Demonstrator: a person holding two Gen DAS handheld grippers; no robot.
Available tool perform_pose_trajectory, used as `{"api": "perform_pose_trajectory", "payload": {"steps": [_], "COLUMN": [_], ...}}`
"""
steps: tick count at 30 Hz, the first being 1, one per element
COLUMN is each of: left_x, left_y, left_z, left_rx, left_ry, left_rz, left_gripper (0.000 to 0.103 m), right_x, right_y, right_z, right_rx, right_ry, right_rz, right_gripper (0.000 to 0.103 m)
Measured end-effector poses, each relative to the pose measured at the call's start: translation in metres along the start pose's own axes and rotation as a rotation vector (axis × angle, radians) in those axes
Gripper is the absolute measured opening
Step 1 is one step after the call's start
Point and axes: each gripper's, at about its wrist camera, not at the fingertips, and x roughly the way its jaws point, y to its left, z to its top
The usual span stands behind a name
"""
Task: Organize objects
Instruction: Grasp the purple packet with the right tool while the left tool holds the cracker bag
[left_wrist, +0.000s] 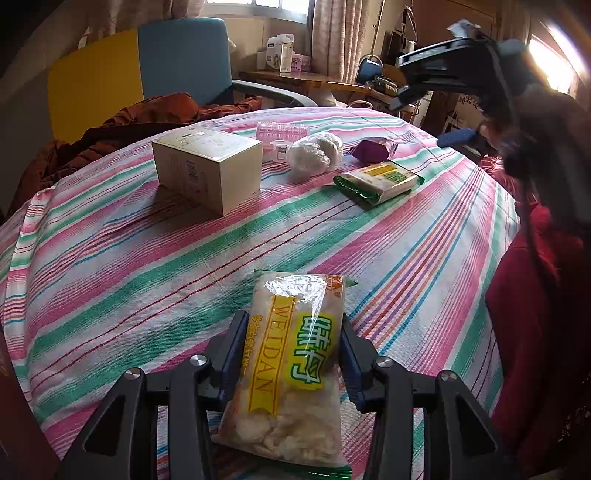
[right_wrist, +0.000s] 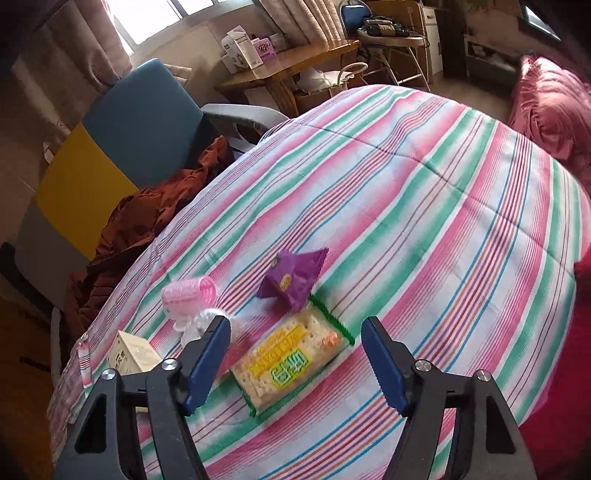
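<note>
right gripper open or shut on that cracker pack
Open. The right gripper hangs above the cracker pack on the striped cloth, with its blue pads standing clear of both sides, touching nothing.

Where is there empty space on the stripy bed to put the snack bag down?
The striped cover is bare between the cream box and the held snack bag. It is crowded at the far side, around the second cracker pack, purple packet and white bundle.

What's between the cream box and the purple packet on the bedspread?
In the left wrist view: a pink hair roller, a small clear item, and a white wrapped bundle lie between the cream box and purple packet.
</note>
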Motion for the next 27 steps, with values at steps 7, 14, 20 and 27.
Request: {"api": "perform_pose_trajectory", "payload": {"steps": [7, 14, 20, 27], "left_x": [0.0, -0.001, -0.002, -0.004], "left_y": [0.004, 0.005, 0.004, 0.011], "left_z": [0.0, -0.001, -0.002, -0.001], "left_rx": [-0.022, -0.027, -0.028, -0.063], "left_ry": [-0.005, -0.017, -0.028, -0.033], "left_rz": [-0.027, -0.033, -0.032, -0.068], "left_gripper": [0.046, 0.046, 0.046, 0.045], "right_x": [0.041, 0.097, 0.09, 0.016], "right_y": [0.064, 0.056, 0.045, 0.052], "right_z": [0.026, 0.022, 0.016, -0.006], "right_rx": [-0.6, -0.719, -0.661, -0.647], "right_ry": [0.066, 0.252, 0.221, 0.098], "right_rz": [-0.131, -0.169, -0.151, -0.034], "right_gripper": [0.081, 0.08, 0.052, 0.052]}}
